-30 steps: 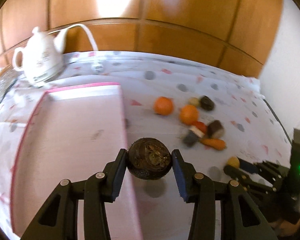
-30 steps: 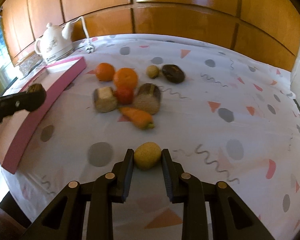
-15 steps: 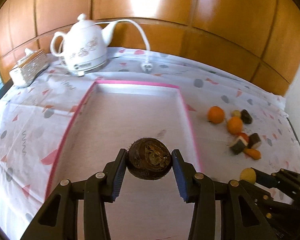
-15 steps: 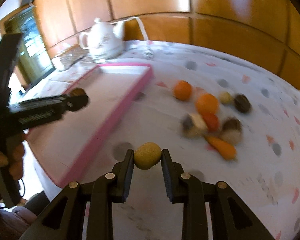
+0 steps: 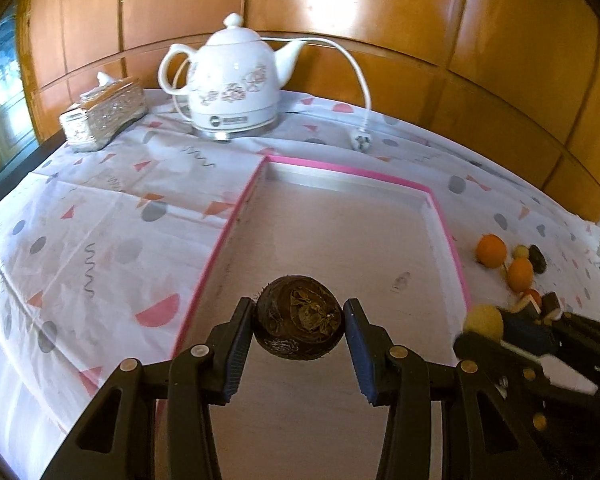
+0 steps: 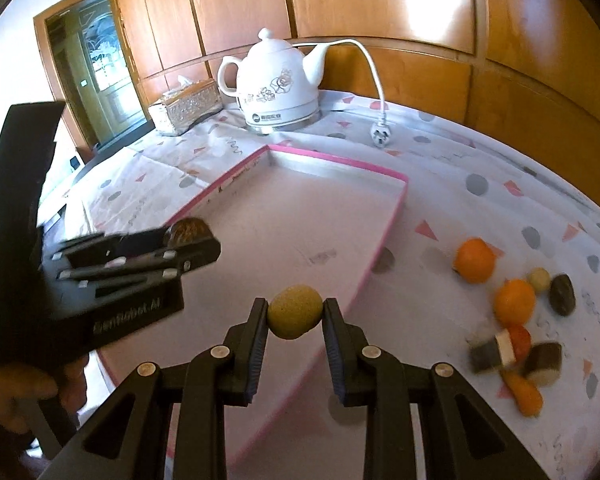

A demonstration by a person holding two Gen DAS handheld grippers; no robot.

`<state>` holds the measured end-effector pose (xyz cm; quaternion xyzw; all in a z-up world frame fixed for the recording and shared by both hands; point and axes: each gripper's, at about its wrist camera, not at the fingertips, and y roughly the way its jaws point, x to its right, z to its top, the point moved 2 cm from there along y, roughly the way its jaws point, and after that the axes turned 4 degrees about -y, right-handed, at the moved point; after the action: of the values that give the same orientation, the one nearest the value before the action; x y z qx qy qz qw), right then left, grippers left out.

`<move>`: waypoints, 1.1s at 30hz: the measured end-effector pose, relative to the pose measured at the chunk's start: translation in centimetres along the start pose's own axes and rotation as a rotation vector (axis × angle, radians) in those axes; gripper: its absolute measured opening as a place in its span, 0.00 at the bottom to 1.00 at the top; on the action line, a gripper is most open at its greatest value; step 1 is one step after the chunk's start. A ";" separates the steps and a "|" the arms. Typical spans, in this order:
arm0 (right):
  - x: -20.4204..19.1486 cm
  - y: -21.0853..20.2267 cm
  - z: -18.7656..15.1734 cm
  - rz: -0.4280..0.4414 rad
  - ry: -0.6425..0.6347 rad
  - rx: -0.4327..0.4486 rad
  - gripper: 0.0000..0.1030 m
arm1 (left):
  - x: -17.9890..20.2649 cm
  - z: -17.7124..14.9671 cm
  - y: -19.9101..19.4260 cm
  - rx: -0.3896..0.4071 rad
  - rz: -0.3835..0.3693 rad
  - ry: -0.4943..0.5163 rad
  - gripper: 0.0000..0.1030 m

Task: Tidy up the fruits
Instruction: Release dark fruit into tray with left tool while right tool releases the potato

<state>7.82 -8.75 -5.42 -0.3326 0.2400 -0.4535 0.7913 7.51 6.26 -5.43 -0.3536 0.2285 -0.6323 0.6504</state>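
My left gripper [image 5: 299, 330] is shut on a dark brown round fruit [image 5: 299, 322] and holds it above the pink-rimmed tray [image 5: 236, 216]. My right gripper [image 6: 295, 314] is shut on a small yellow-green round fruit [image 6: 295, 311] above the tray's right rim [image 6: 380, 240]. The left gripper with its brown fruit [image 6: 188, 232] shows at the left of the right wrist view. The right gripper's yellow fruit [image 5: 484, 320] shows at the right of the left wrist view. The tray's floor holds no fruit.
Several fruits lie in a heap on the tablecloth right of the tray: two oranges [image 6: 474, 260], a carrot [image 6: 524, 394], a dark fruit [image 6: 562, 294]. A white electric kettle [image 6: 278, 88] with cord and plug [image 6: 380, 136], and a tissue box [image 6: 186, 106], stand behind the tray.
Both grippers have swung left from the fruit heap to the tray, each carrying its fruit. The left one is over the tray; the right one has reached its right rim.
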 end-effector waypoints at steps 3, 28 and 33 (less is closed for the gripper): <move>-0.2 0.8 1.2 -0.010 0.018 0.001 0.27 | -0.5 0.2 -0.3 0.012 0.003 -0.018 0.52; 2.4 -2.8 -1.5 -0.155 0.166 0.073 0.33 | 2.6 -1.2 -2.5 0.032 -0.064 0.022 0.62; 3.9 -3.7 -2.6 -0.185 0.208 0.079 0.33 | 3.8 -1.7 -2.8 0.028 -0.095 0.051 0.64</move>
<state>5.80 -14.37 -4.70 -0.2729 0.2709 -0.5659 0.7293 4.75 2.37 -3.88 -0.3385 0.2191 -0.6744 0.6186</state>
